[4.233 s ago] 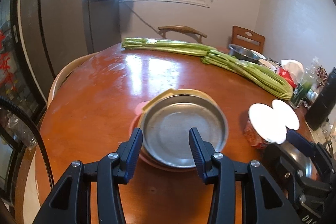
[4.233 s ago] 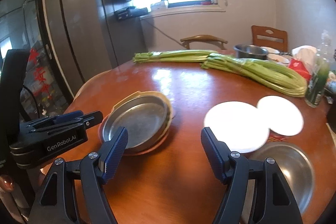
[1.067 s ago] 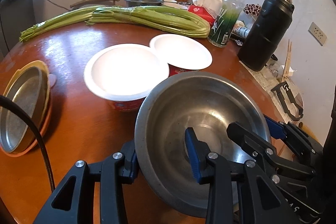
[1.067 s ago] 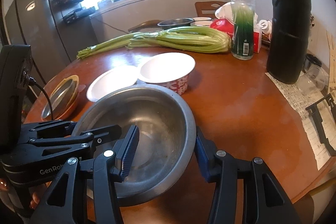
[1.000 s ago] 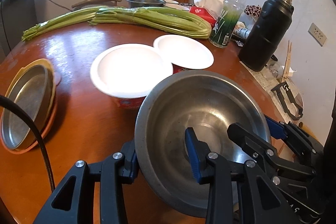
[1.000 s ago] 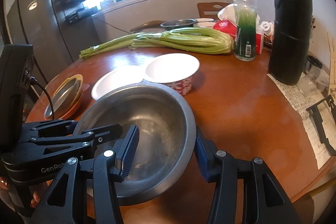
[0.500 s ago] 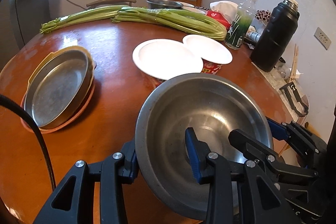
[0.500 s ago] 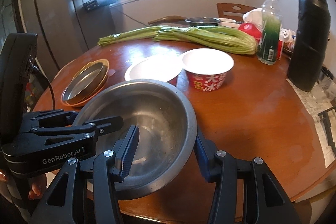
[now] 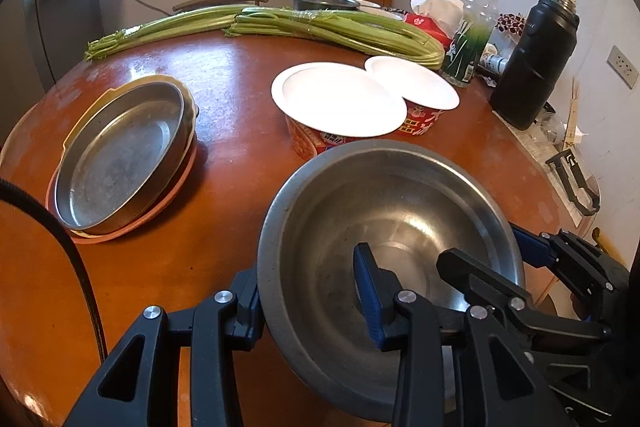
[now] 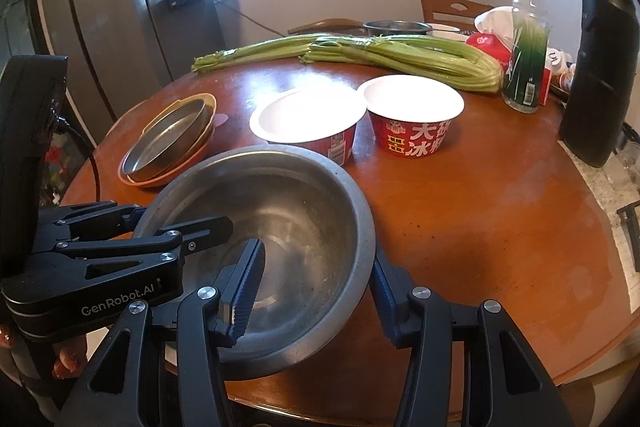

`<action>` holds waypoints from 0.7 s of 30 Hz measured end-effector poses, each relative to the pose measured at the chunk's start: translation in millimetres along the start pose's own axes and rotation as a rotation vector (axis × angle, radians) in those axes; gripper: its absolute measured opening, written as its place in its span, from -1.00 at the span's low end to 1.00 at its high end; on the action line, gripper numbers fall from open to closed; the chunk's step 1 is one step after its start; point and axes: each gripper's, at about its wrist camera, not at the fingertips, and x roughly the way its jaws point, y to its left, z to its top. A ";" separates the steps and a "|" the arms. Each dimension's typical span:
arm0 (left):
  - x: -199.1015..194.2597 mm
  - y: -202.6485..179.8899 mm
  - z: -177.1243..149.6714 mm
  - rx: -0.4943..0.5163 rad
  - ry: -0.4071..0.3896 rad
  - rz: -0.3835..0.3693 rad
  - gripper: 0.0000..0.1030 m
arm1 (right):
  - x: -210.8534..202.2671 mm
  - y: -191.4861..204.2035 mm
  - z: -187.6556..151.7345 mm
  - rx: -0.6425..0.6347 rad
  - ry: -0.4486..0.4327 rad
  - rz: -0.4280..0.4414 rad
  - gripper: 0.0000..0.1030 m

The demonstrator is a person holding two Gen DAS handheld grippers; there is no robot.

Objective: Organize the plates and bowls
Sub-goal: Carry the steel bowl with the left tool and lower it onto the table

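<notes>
Between two pairs of fingers, a steel bowl (image 9: 390,227) is hanging just above the near edge of a round desk (image 9: 224,187). The left gripper (image 9: 310,293) is pinching the bowl's near-left wall, one finger outside and one inside. The right gripper (image 10: 320,277) is gripping the near-right rim the same way. Ahead of the fingers, two red paper bowls (image 10: 308,125) are sitting side by side, rims touching. Ahead and left of the left fingers, a steel pan (image 9: 120,153) is resting on a stack of plates (image 9: 132,223). Beyond the paper bowls, celery (image 9: 280,27) is lying across the desk, with a black flask (image 9: 534,57) standing far right.
</notes>
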 end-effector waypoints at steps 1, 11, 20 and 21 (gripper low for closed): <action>1.5 0.2 -0.2 0.000 0.003 0.001 -0.24 | 0.5 -0.1 -0.2 0.003 0.001 0.001 0.05; 10.2 -1.5 0.2 0.015 0.009 0.034 -0.23 | 8.3 -2.6 -1.2 0.009 0.013 0.003 0.05; 19.4 -0.1 0.0 0.010 0.025 0.049 -0.23 | 16.2 -2.5 -2.3 0.011 0.028 0.006 0.05; 20.1 0.0 0.0 0.010 0.025 0.050 -0.23 | 17.0 -2.7 -2.4 0.011 0.029 0.007 0.05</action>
